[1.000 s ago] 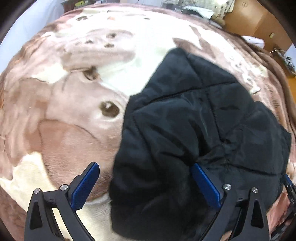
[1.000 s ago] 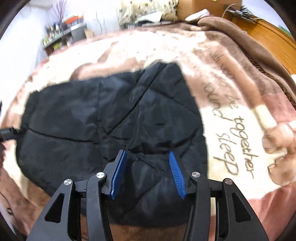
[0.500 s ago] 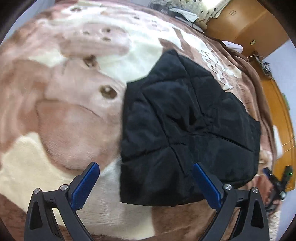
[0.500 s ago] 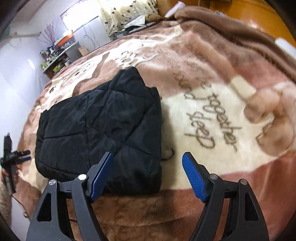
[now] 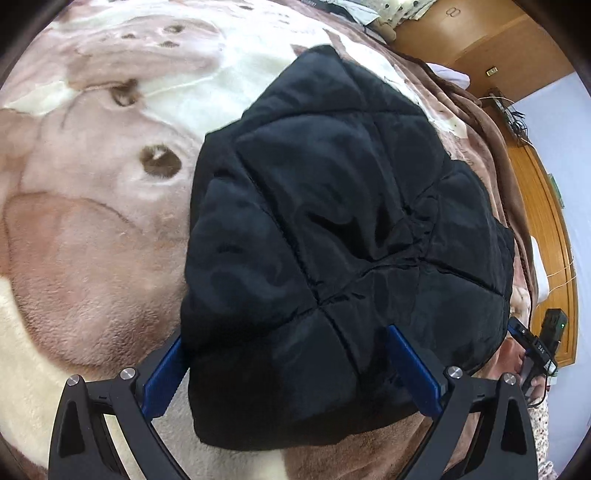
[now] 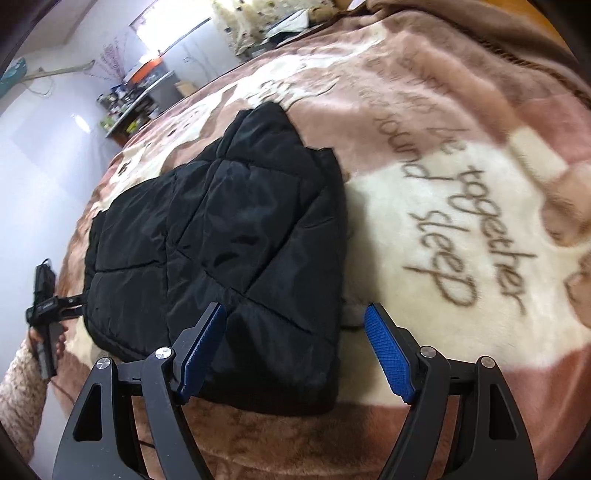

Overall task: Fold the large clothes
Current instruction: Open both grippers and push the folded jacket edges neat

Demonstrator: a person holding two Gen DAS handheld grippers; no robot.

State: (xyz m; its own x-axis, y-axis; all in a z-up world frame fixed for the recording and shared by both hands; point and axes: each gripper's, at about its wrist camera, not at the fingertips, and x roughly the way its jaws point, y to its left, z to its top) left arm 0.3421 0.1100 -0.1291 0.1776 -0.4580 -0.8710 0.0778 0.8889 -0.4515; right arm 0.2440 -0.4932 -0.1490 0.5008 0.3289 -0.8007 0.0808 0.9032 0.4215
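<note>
A black quilted jacket (image 5: 343, 229) lies folded into a thick pad on a plush brown and cream blanket (image 5: 92, 236). My left gripper (image 5: 284, 338) is open wide at the jacket's near left corner: its left finger is tucked beside the edge, its right one rests over the fabric. My right gripper (image 6: 295, 308) is open at the near right corner of the jacket (image 6: 229, 229), its left pad over the cloth and its right pad above bare blanket (image 6: 424, 229). Each view shows the other gripper at the far side: the right gripper (image 5: 532, 354), and the left gripper (image 6: 46, 310) in a hand with a fuzzy sleeve.
The blanket carries bear shapes and brown lettering (image 6: 480, 229) to the right of the jacket. A wooden wardrobe (image 5: 476, 33) and wooden boards stand beyond the bed's right side. A cluttered shelf (image 6: 136, 96) and spotted pillows (image 6: 266, 22) sit at the far end.
The right jaws widened and let go of the jacket's edge, and the jacket settled flat. Both grippers drew back, then came down close to its near corners.
</note>
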